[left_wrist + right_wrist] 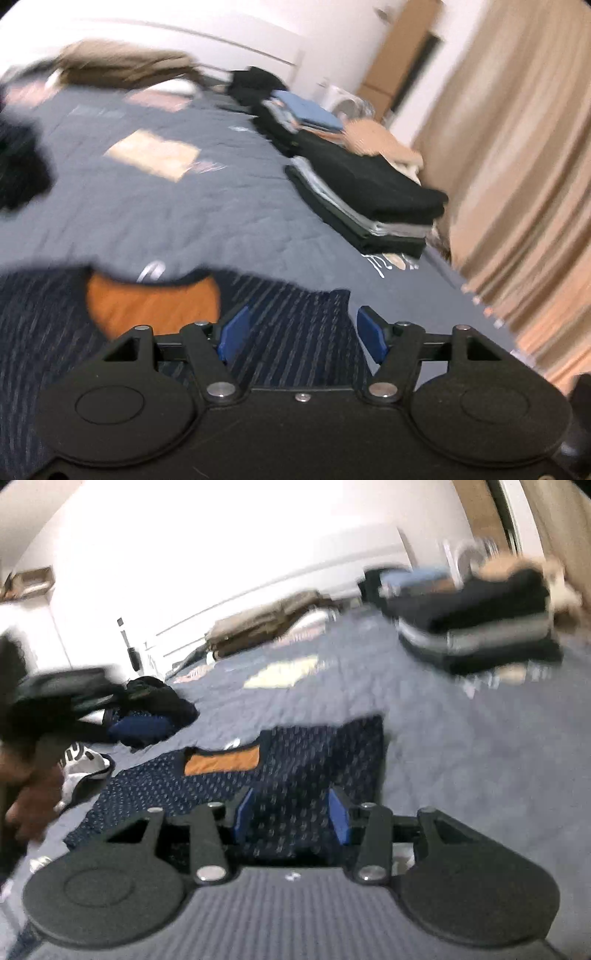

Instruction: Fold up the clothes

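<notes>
A navy patterned shirt (288, 332) with an orange neck lining (147, 302) lies flat on the grey-blue quilt (184, 214). My left gripper (303, 332) hovers over the shirt's right part, open, its blue pads (236, 332) apart with only flat cloth below them. In the right wrist view the same shirt (303, 753) spreads ahead, its orange lining (221, 762) to the left. My right gripper (291, 816) stands open above the shirt's near edge, nothing pinched. A hand (29, 794) shows blurred at the left edge.
Stacks of folded clothes (369, 192) (480, 627) line the bed's right side by a beige curtain (517, 147). A dark heap of loose clothes (155, 709) and a white garment (85, 771) lie left. A brown garment (122, 62) sits at the far end.
</notes>
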Demonstrator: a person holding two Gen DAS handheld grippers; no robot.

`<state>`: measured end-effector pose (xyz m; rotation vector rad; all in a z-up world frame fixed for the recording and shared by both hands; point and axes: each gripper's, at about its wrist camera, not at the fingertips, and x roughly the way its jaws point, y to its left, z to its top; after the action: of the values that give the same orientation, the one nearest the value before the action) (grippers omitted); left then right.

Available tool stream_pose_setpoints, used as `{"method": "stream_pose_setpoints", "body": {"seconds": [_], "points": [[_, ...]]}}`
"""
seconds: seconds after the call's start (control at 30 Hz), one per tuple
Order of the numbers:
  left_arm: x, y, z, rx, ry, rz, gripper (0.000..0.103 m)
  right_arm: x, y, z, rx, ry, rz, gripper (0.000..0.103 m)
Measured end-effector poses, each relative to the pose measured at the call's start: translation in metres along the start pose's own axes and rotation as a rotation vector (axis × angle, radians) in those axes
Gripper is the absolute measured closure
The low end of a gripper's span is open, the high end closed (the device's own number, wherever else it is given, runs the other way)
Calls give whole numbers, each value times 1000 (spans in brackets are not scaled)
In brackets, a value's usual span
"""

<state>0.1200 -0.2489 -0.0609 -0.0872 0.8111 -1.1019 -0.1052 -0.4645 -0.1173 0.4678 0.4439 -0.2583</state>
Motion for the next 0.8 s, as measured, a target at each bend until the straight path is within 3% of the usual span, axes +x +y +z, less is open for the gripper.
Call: {"method": "stream_pose_setpoints", "body": {"seconds": [0.1,0.23,0.27,0.43,0.6,0.8], "points": [[2,29,-23,-95,54,23,37,20,-11,-8,45,104,-44,59],[20,66,-45,-118,133,205,38,36,-20,-21,-1,228,-165,60],[19,73,-47,-106,130,251,44,35,-22,-23,-9,230,-157,60],[-19,118,-49,-136,52,399,45,37,-20,-23,-172,271,-183,60],[-55,118,-44,-127,26,418,43,27,-25,-14,-116,271,-172,59],[-126,64,-66,-75,-47,370,41,-18,-14,1,-40,186,-127,58]]}}
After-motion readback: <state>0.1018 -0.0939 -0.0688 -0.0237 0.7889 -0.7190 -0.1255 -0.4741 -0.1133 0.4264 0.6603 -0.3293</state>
